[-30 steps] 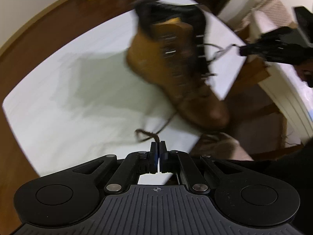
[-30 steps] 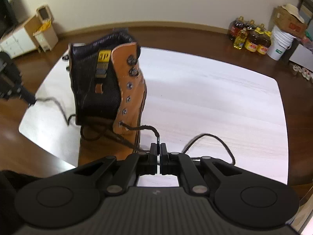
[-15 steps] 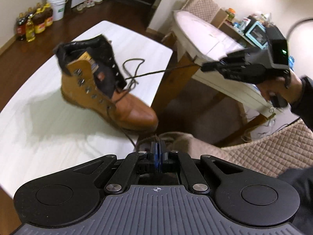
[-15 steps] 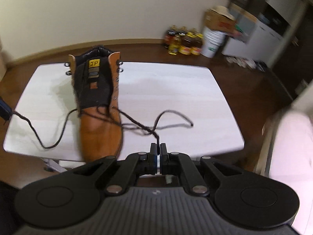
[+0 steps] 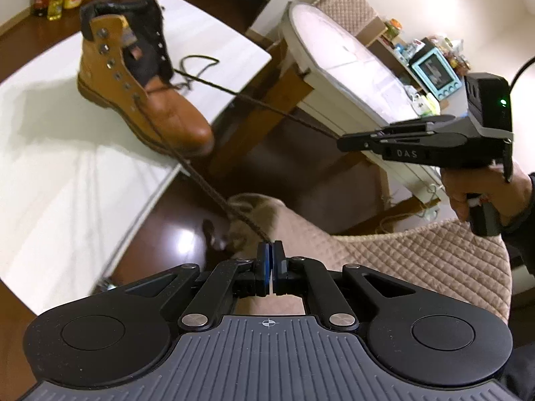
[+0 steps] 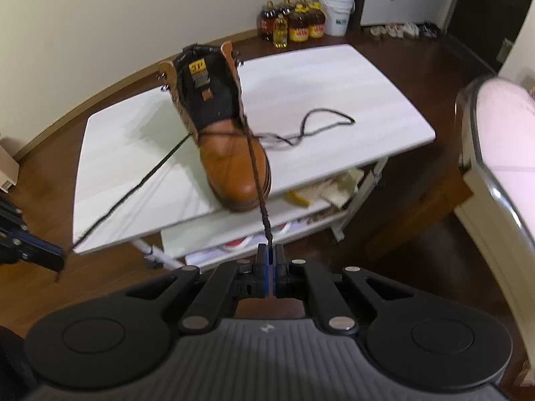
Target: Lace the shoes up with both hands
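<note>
A tan leather boot (image 5: 140, 77) with a black tongue stands on the white table (image 5: 50, 167), its toe at the table's near edge. My left gripper (image 5: 270, 249) is shut on one end of the dark brown lace (image 5: 207, 183), which runs taut from the lower eyelets. My right gripper (image 6: 270, 250) is shut on the other lace strand (image 6: 257, 180), stretched tight over the boot's (image 6: 230, 153) toe. In the left wrist view the right gripper (image 5: 344, 142) hangs off to the right, held by a hand (image 5: 485, 193). The left gripper (image 6: 57, 257) shows at the right wrist view's left edge. A slack loop of lace (image 6: 321, 123) lies on the table.
Oil bottles (image 6: 294, 23) and a white bucket (image 6: 336, 10) stand on the dark wooden floor by the far wall. A lower shelf (image 6: 301, 200) under the table holds cloth and small items. A second white table (image 5: 351, 77) and a quilted beige cushion (image 5: 401, 250) are close by.
Both grippers have pulled back from the boot and apart, each keeping its lace end. The two strands have gone from slack to taut, and the boot looks farther away.
</note>
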